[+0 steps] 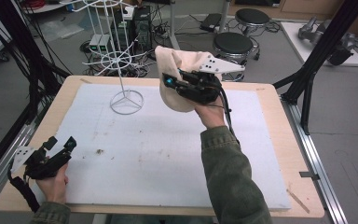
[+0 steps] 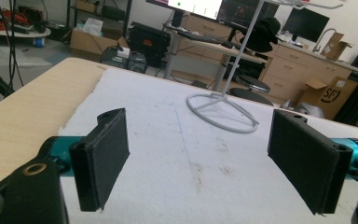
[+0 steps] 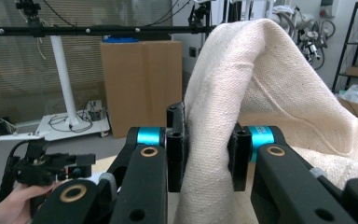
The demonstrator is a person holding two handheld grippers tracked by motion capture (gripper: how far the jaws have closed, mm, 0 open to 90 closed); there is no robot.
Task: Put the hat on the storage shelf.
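A cream cloth hat [image 1: 179, 77] hangs in the air above the far middle of the table, pinched by my right gripper [image 1: 175, 83]. In the right gripper view the jaws are shut on a fold of the cream cloth hat [image 3: 270, 88], with my right gripper [image 3: 207, 151] squeezing it between both pads. A white wire stand [image 1: 123, 60] rises from its ring base [image 1: 127, 101] on the white mat, left of the hat. My left gripper [image 1: 61, 143] rests open at the near left corner. In the left gripper view my left gripper [image 2: 205, 154] has nothing between its pads, and the wire stand [image 2: 223, 109] is ahead.
A white foam mat [image 1: 168, 154] covers most of the wooden table [image 1: 279, 154]. Black frame posts stand at the left and right [image 1: 317, 60] sides. Stools [image 1: 233, 44], cables and boxes lie on the floor beyond the far edge.
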